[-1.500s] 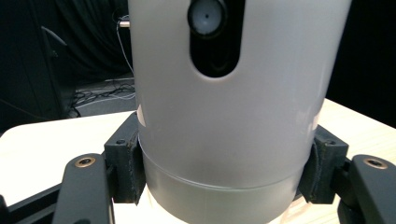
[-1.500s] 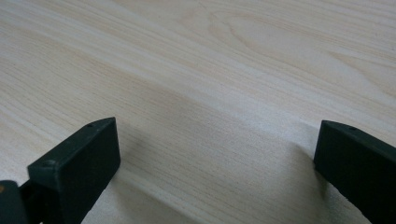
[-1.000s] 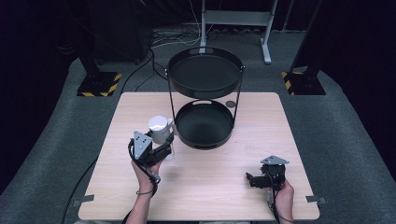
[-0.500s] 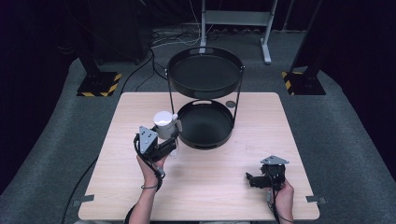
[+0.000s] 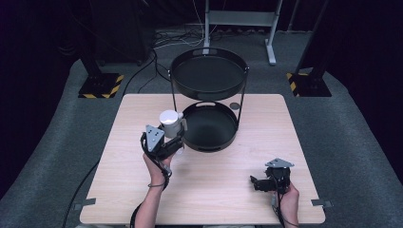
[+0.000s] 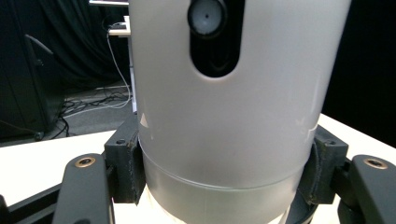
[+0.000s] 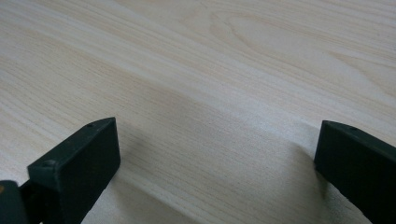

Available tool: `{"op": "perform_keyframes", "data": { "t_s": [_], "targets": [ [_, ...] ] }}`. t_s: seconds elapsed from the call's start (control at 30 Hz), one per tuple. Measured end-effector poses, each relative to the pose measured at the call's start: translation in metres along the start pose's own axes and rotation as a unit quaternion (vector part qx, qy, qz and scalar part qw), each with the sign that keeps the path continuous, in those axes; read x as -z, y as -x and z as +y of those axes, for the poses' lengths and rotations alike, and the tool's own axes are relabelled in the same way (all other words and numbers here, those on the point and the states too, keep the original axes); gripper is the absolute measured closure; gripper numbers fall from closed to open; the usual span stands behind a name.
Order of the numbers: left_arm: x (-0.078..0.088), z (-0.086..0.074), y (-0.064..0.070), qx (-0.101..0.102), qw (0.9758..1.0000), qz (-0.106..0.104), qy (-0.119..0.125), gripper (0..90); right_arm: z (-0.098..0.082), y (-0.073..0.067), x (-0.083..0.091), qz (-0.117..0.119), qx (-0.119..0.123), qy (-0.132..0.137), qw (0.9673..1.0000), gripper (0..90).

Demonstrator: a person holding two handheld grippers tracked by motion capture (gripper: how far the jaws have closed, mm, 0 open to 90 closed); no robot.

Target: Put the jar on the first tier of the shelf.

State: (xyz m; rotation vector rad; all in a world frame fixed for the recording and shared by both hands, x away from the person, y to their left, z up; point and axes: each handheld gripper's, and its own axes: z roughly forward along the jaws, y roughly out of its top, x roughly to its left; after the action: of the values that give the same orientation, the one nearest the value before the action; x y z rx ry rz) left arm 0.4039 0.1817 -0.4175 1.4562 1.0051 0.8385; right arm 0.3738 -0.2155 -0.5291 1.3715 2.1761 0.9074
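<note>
Left gripper (image 5: pixel 167 137) pinching a white cup (image 5: pixel 170 121) low on its sides, cup held above the table (image 5: pixel 142 199), just left of the black stand's lower tray (image 5: pixel 209 145), right gripper (image 5: pixel 256 183) resting near the front edge, fingers (image 7: pixel 79 163) spread wide over bare wood

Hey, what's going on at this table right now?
A person works at a wooden table with a tool in each hand. The left tool is clamped on a white cylindrical container and holds it beside the lower tray of a black two-tier stand, just left of its rim. The right tool rests low near the table's front right, jaws open with nothing between them.
</note>
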Motion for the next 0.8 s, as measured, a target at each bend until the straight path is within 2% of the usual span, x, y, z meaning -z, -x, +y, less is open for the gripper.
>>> {"op": "perform_keyframes", "data": {
  "t_s": [0.47, 0.8],
  "targets": [
    [-0.019, -0.003, 0.003, 0.012, 0.9999, 0.005, 0.007, 31.6, 0.0, 0.0, 0.0, 0.0, 0.001, 0.0, 1.0, 0.0],
    [-0.031, -0.003, 0.006, 0.008, 0.9998, 0.006, 0.016, 31.6, 0.0, 0.0, 0.0, 0.0, 0.001, 0.001, 1.0, 0.0]
  ]
}}
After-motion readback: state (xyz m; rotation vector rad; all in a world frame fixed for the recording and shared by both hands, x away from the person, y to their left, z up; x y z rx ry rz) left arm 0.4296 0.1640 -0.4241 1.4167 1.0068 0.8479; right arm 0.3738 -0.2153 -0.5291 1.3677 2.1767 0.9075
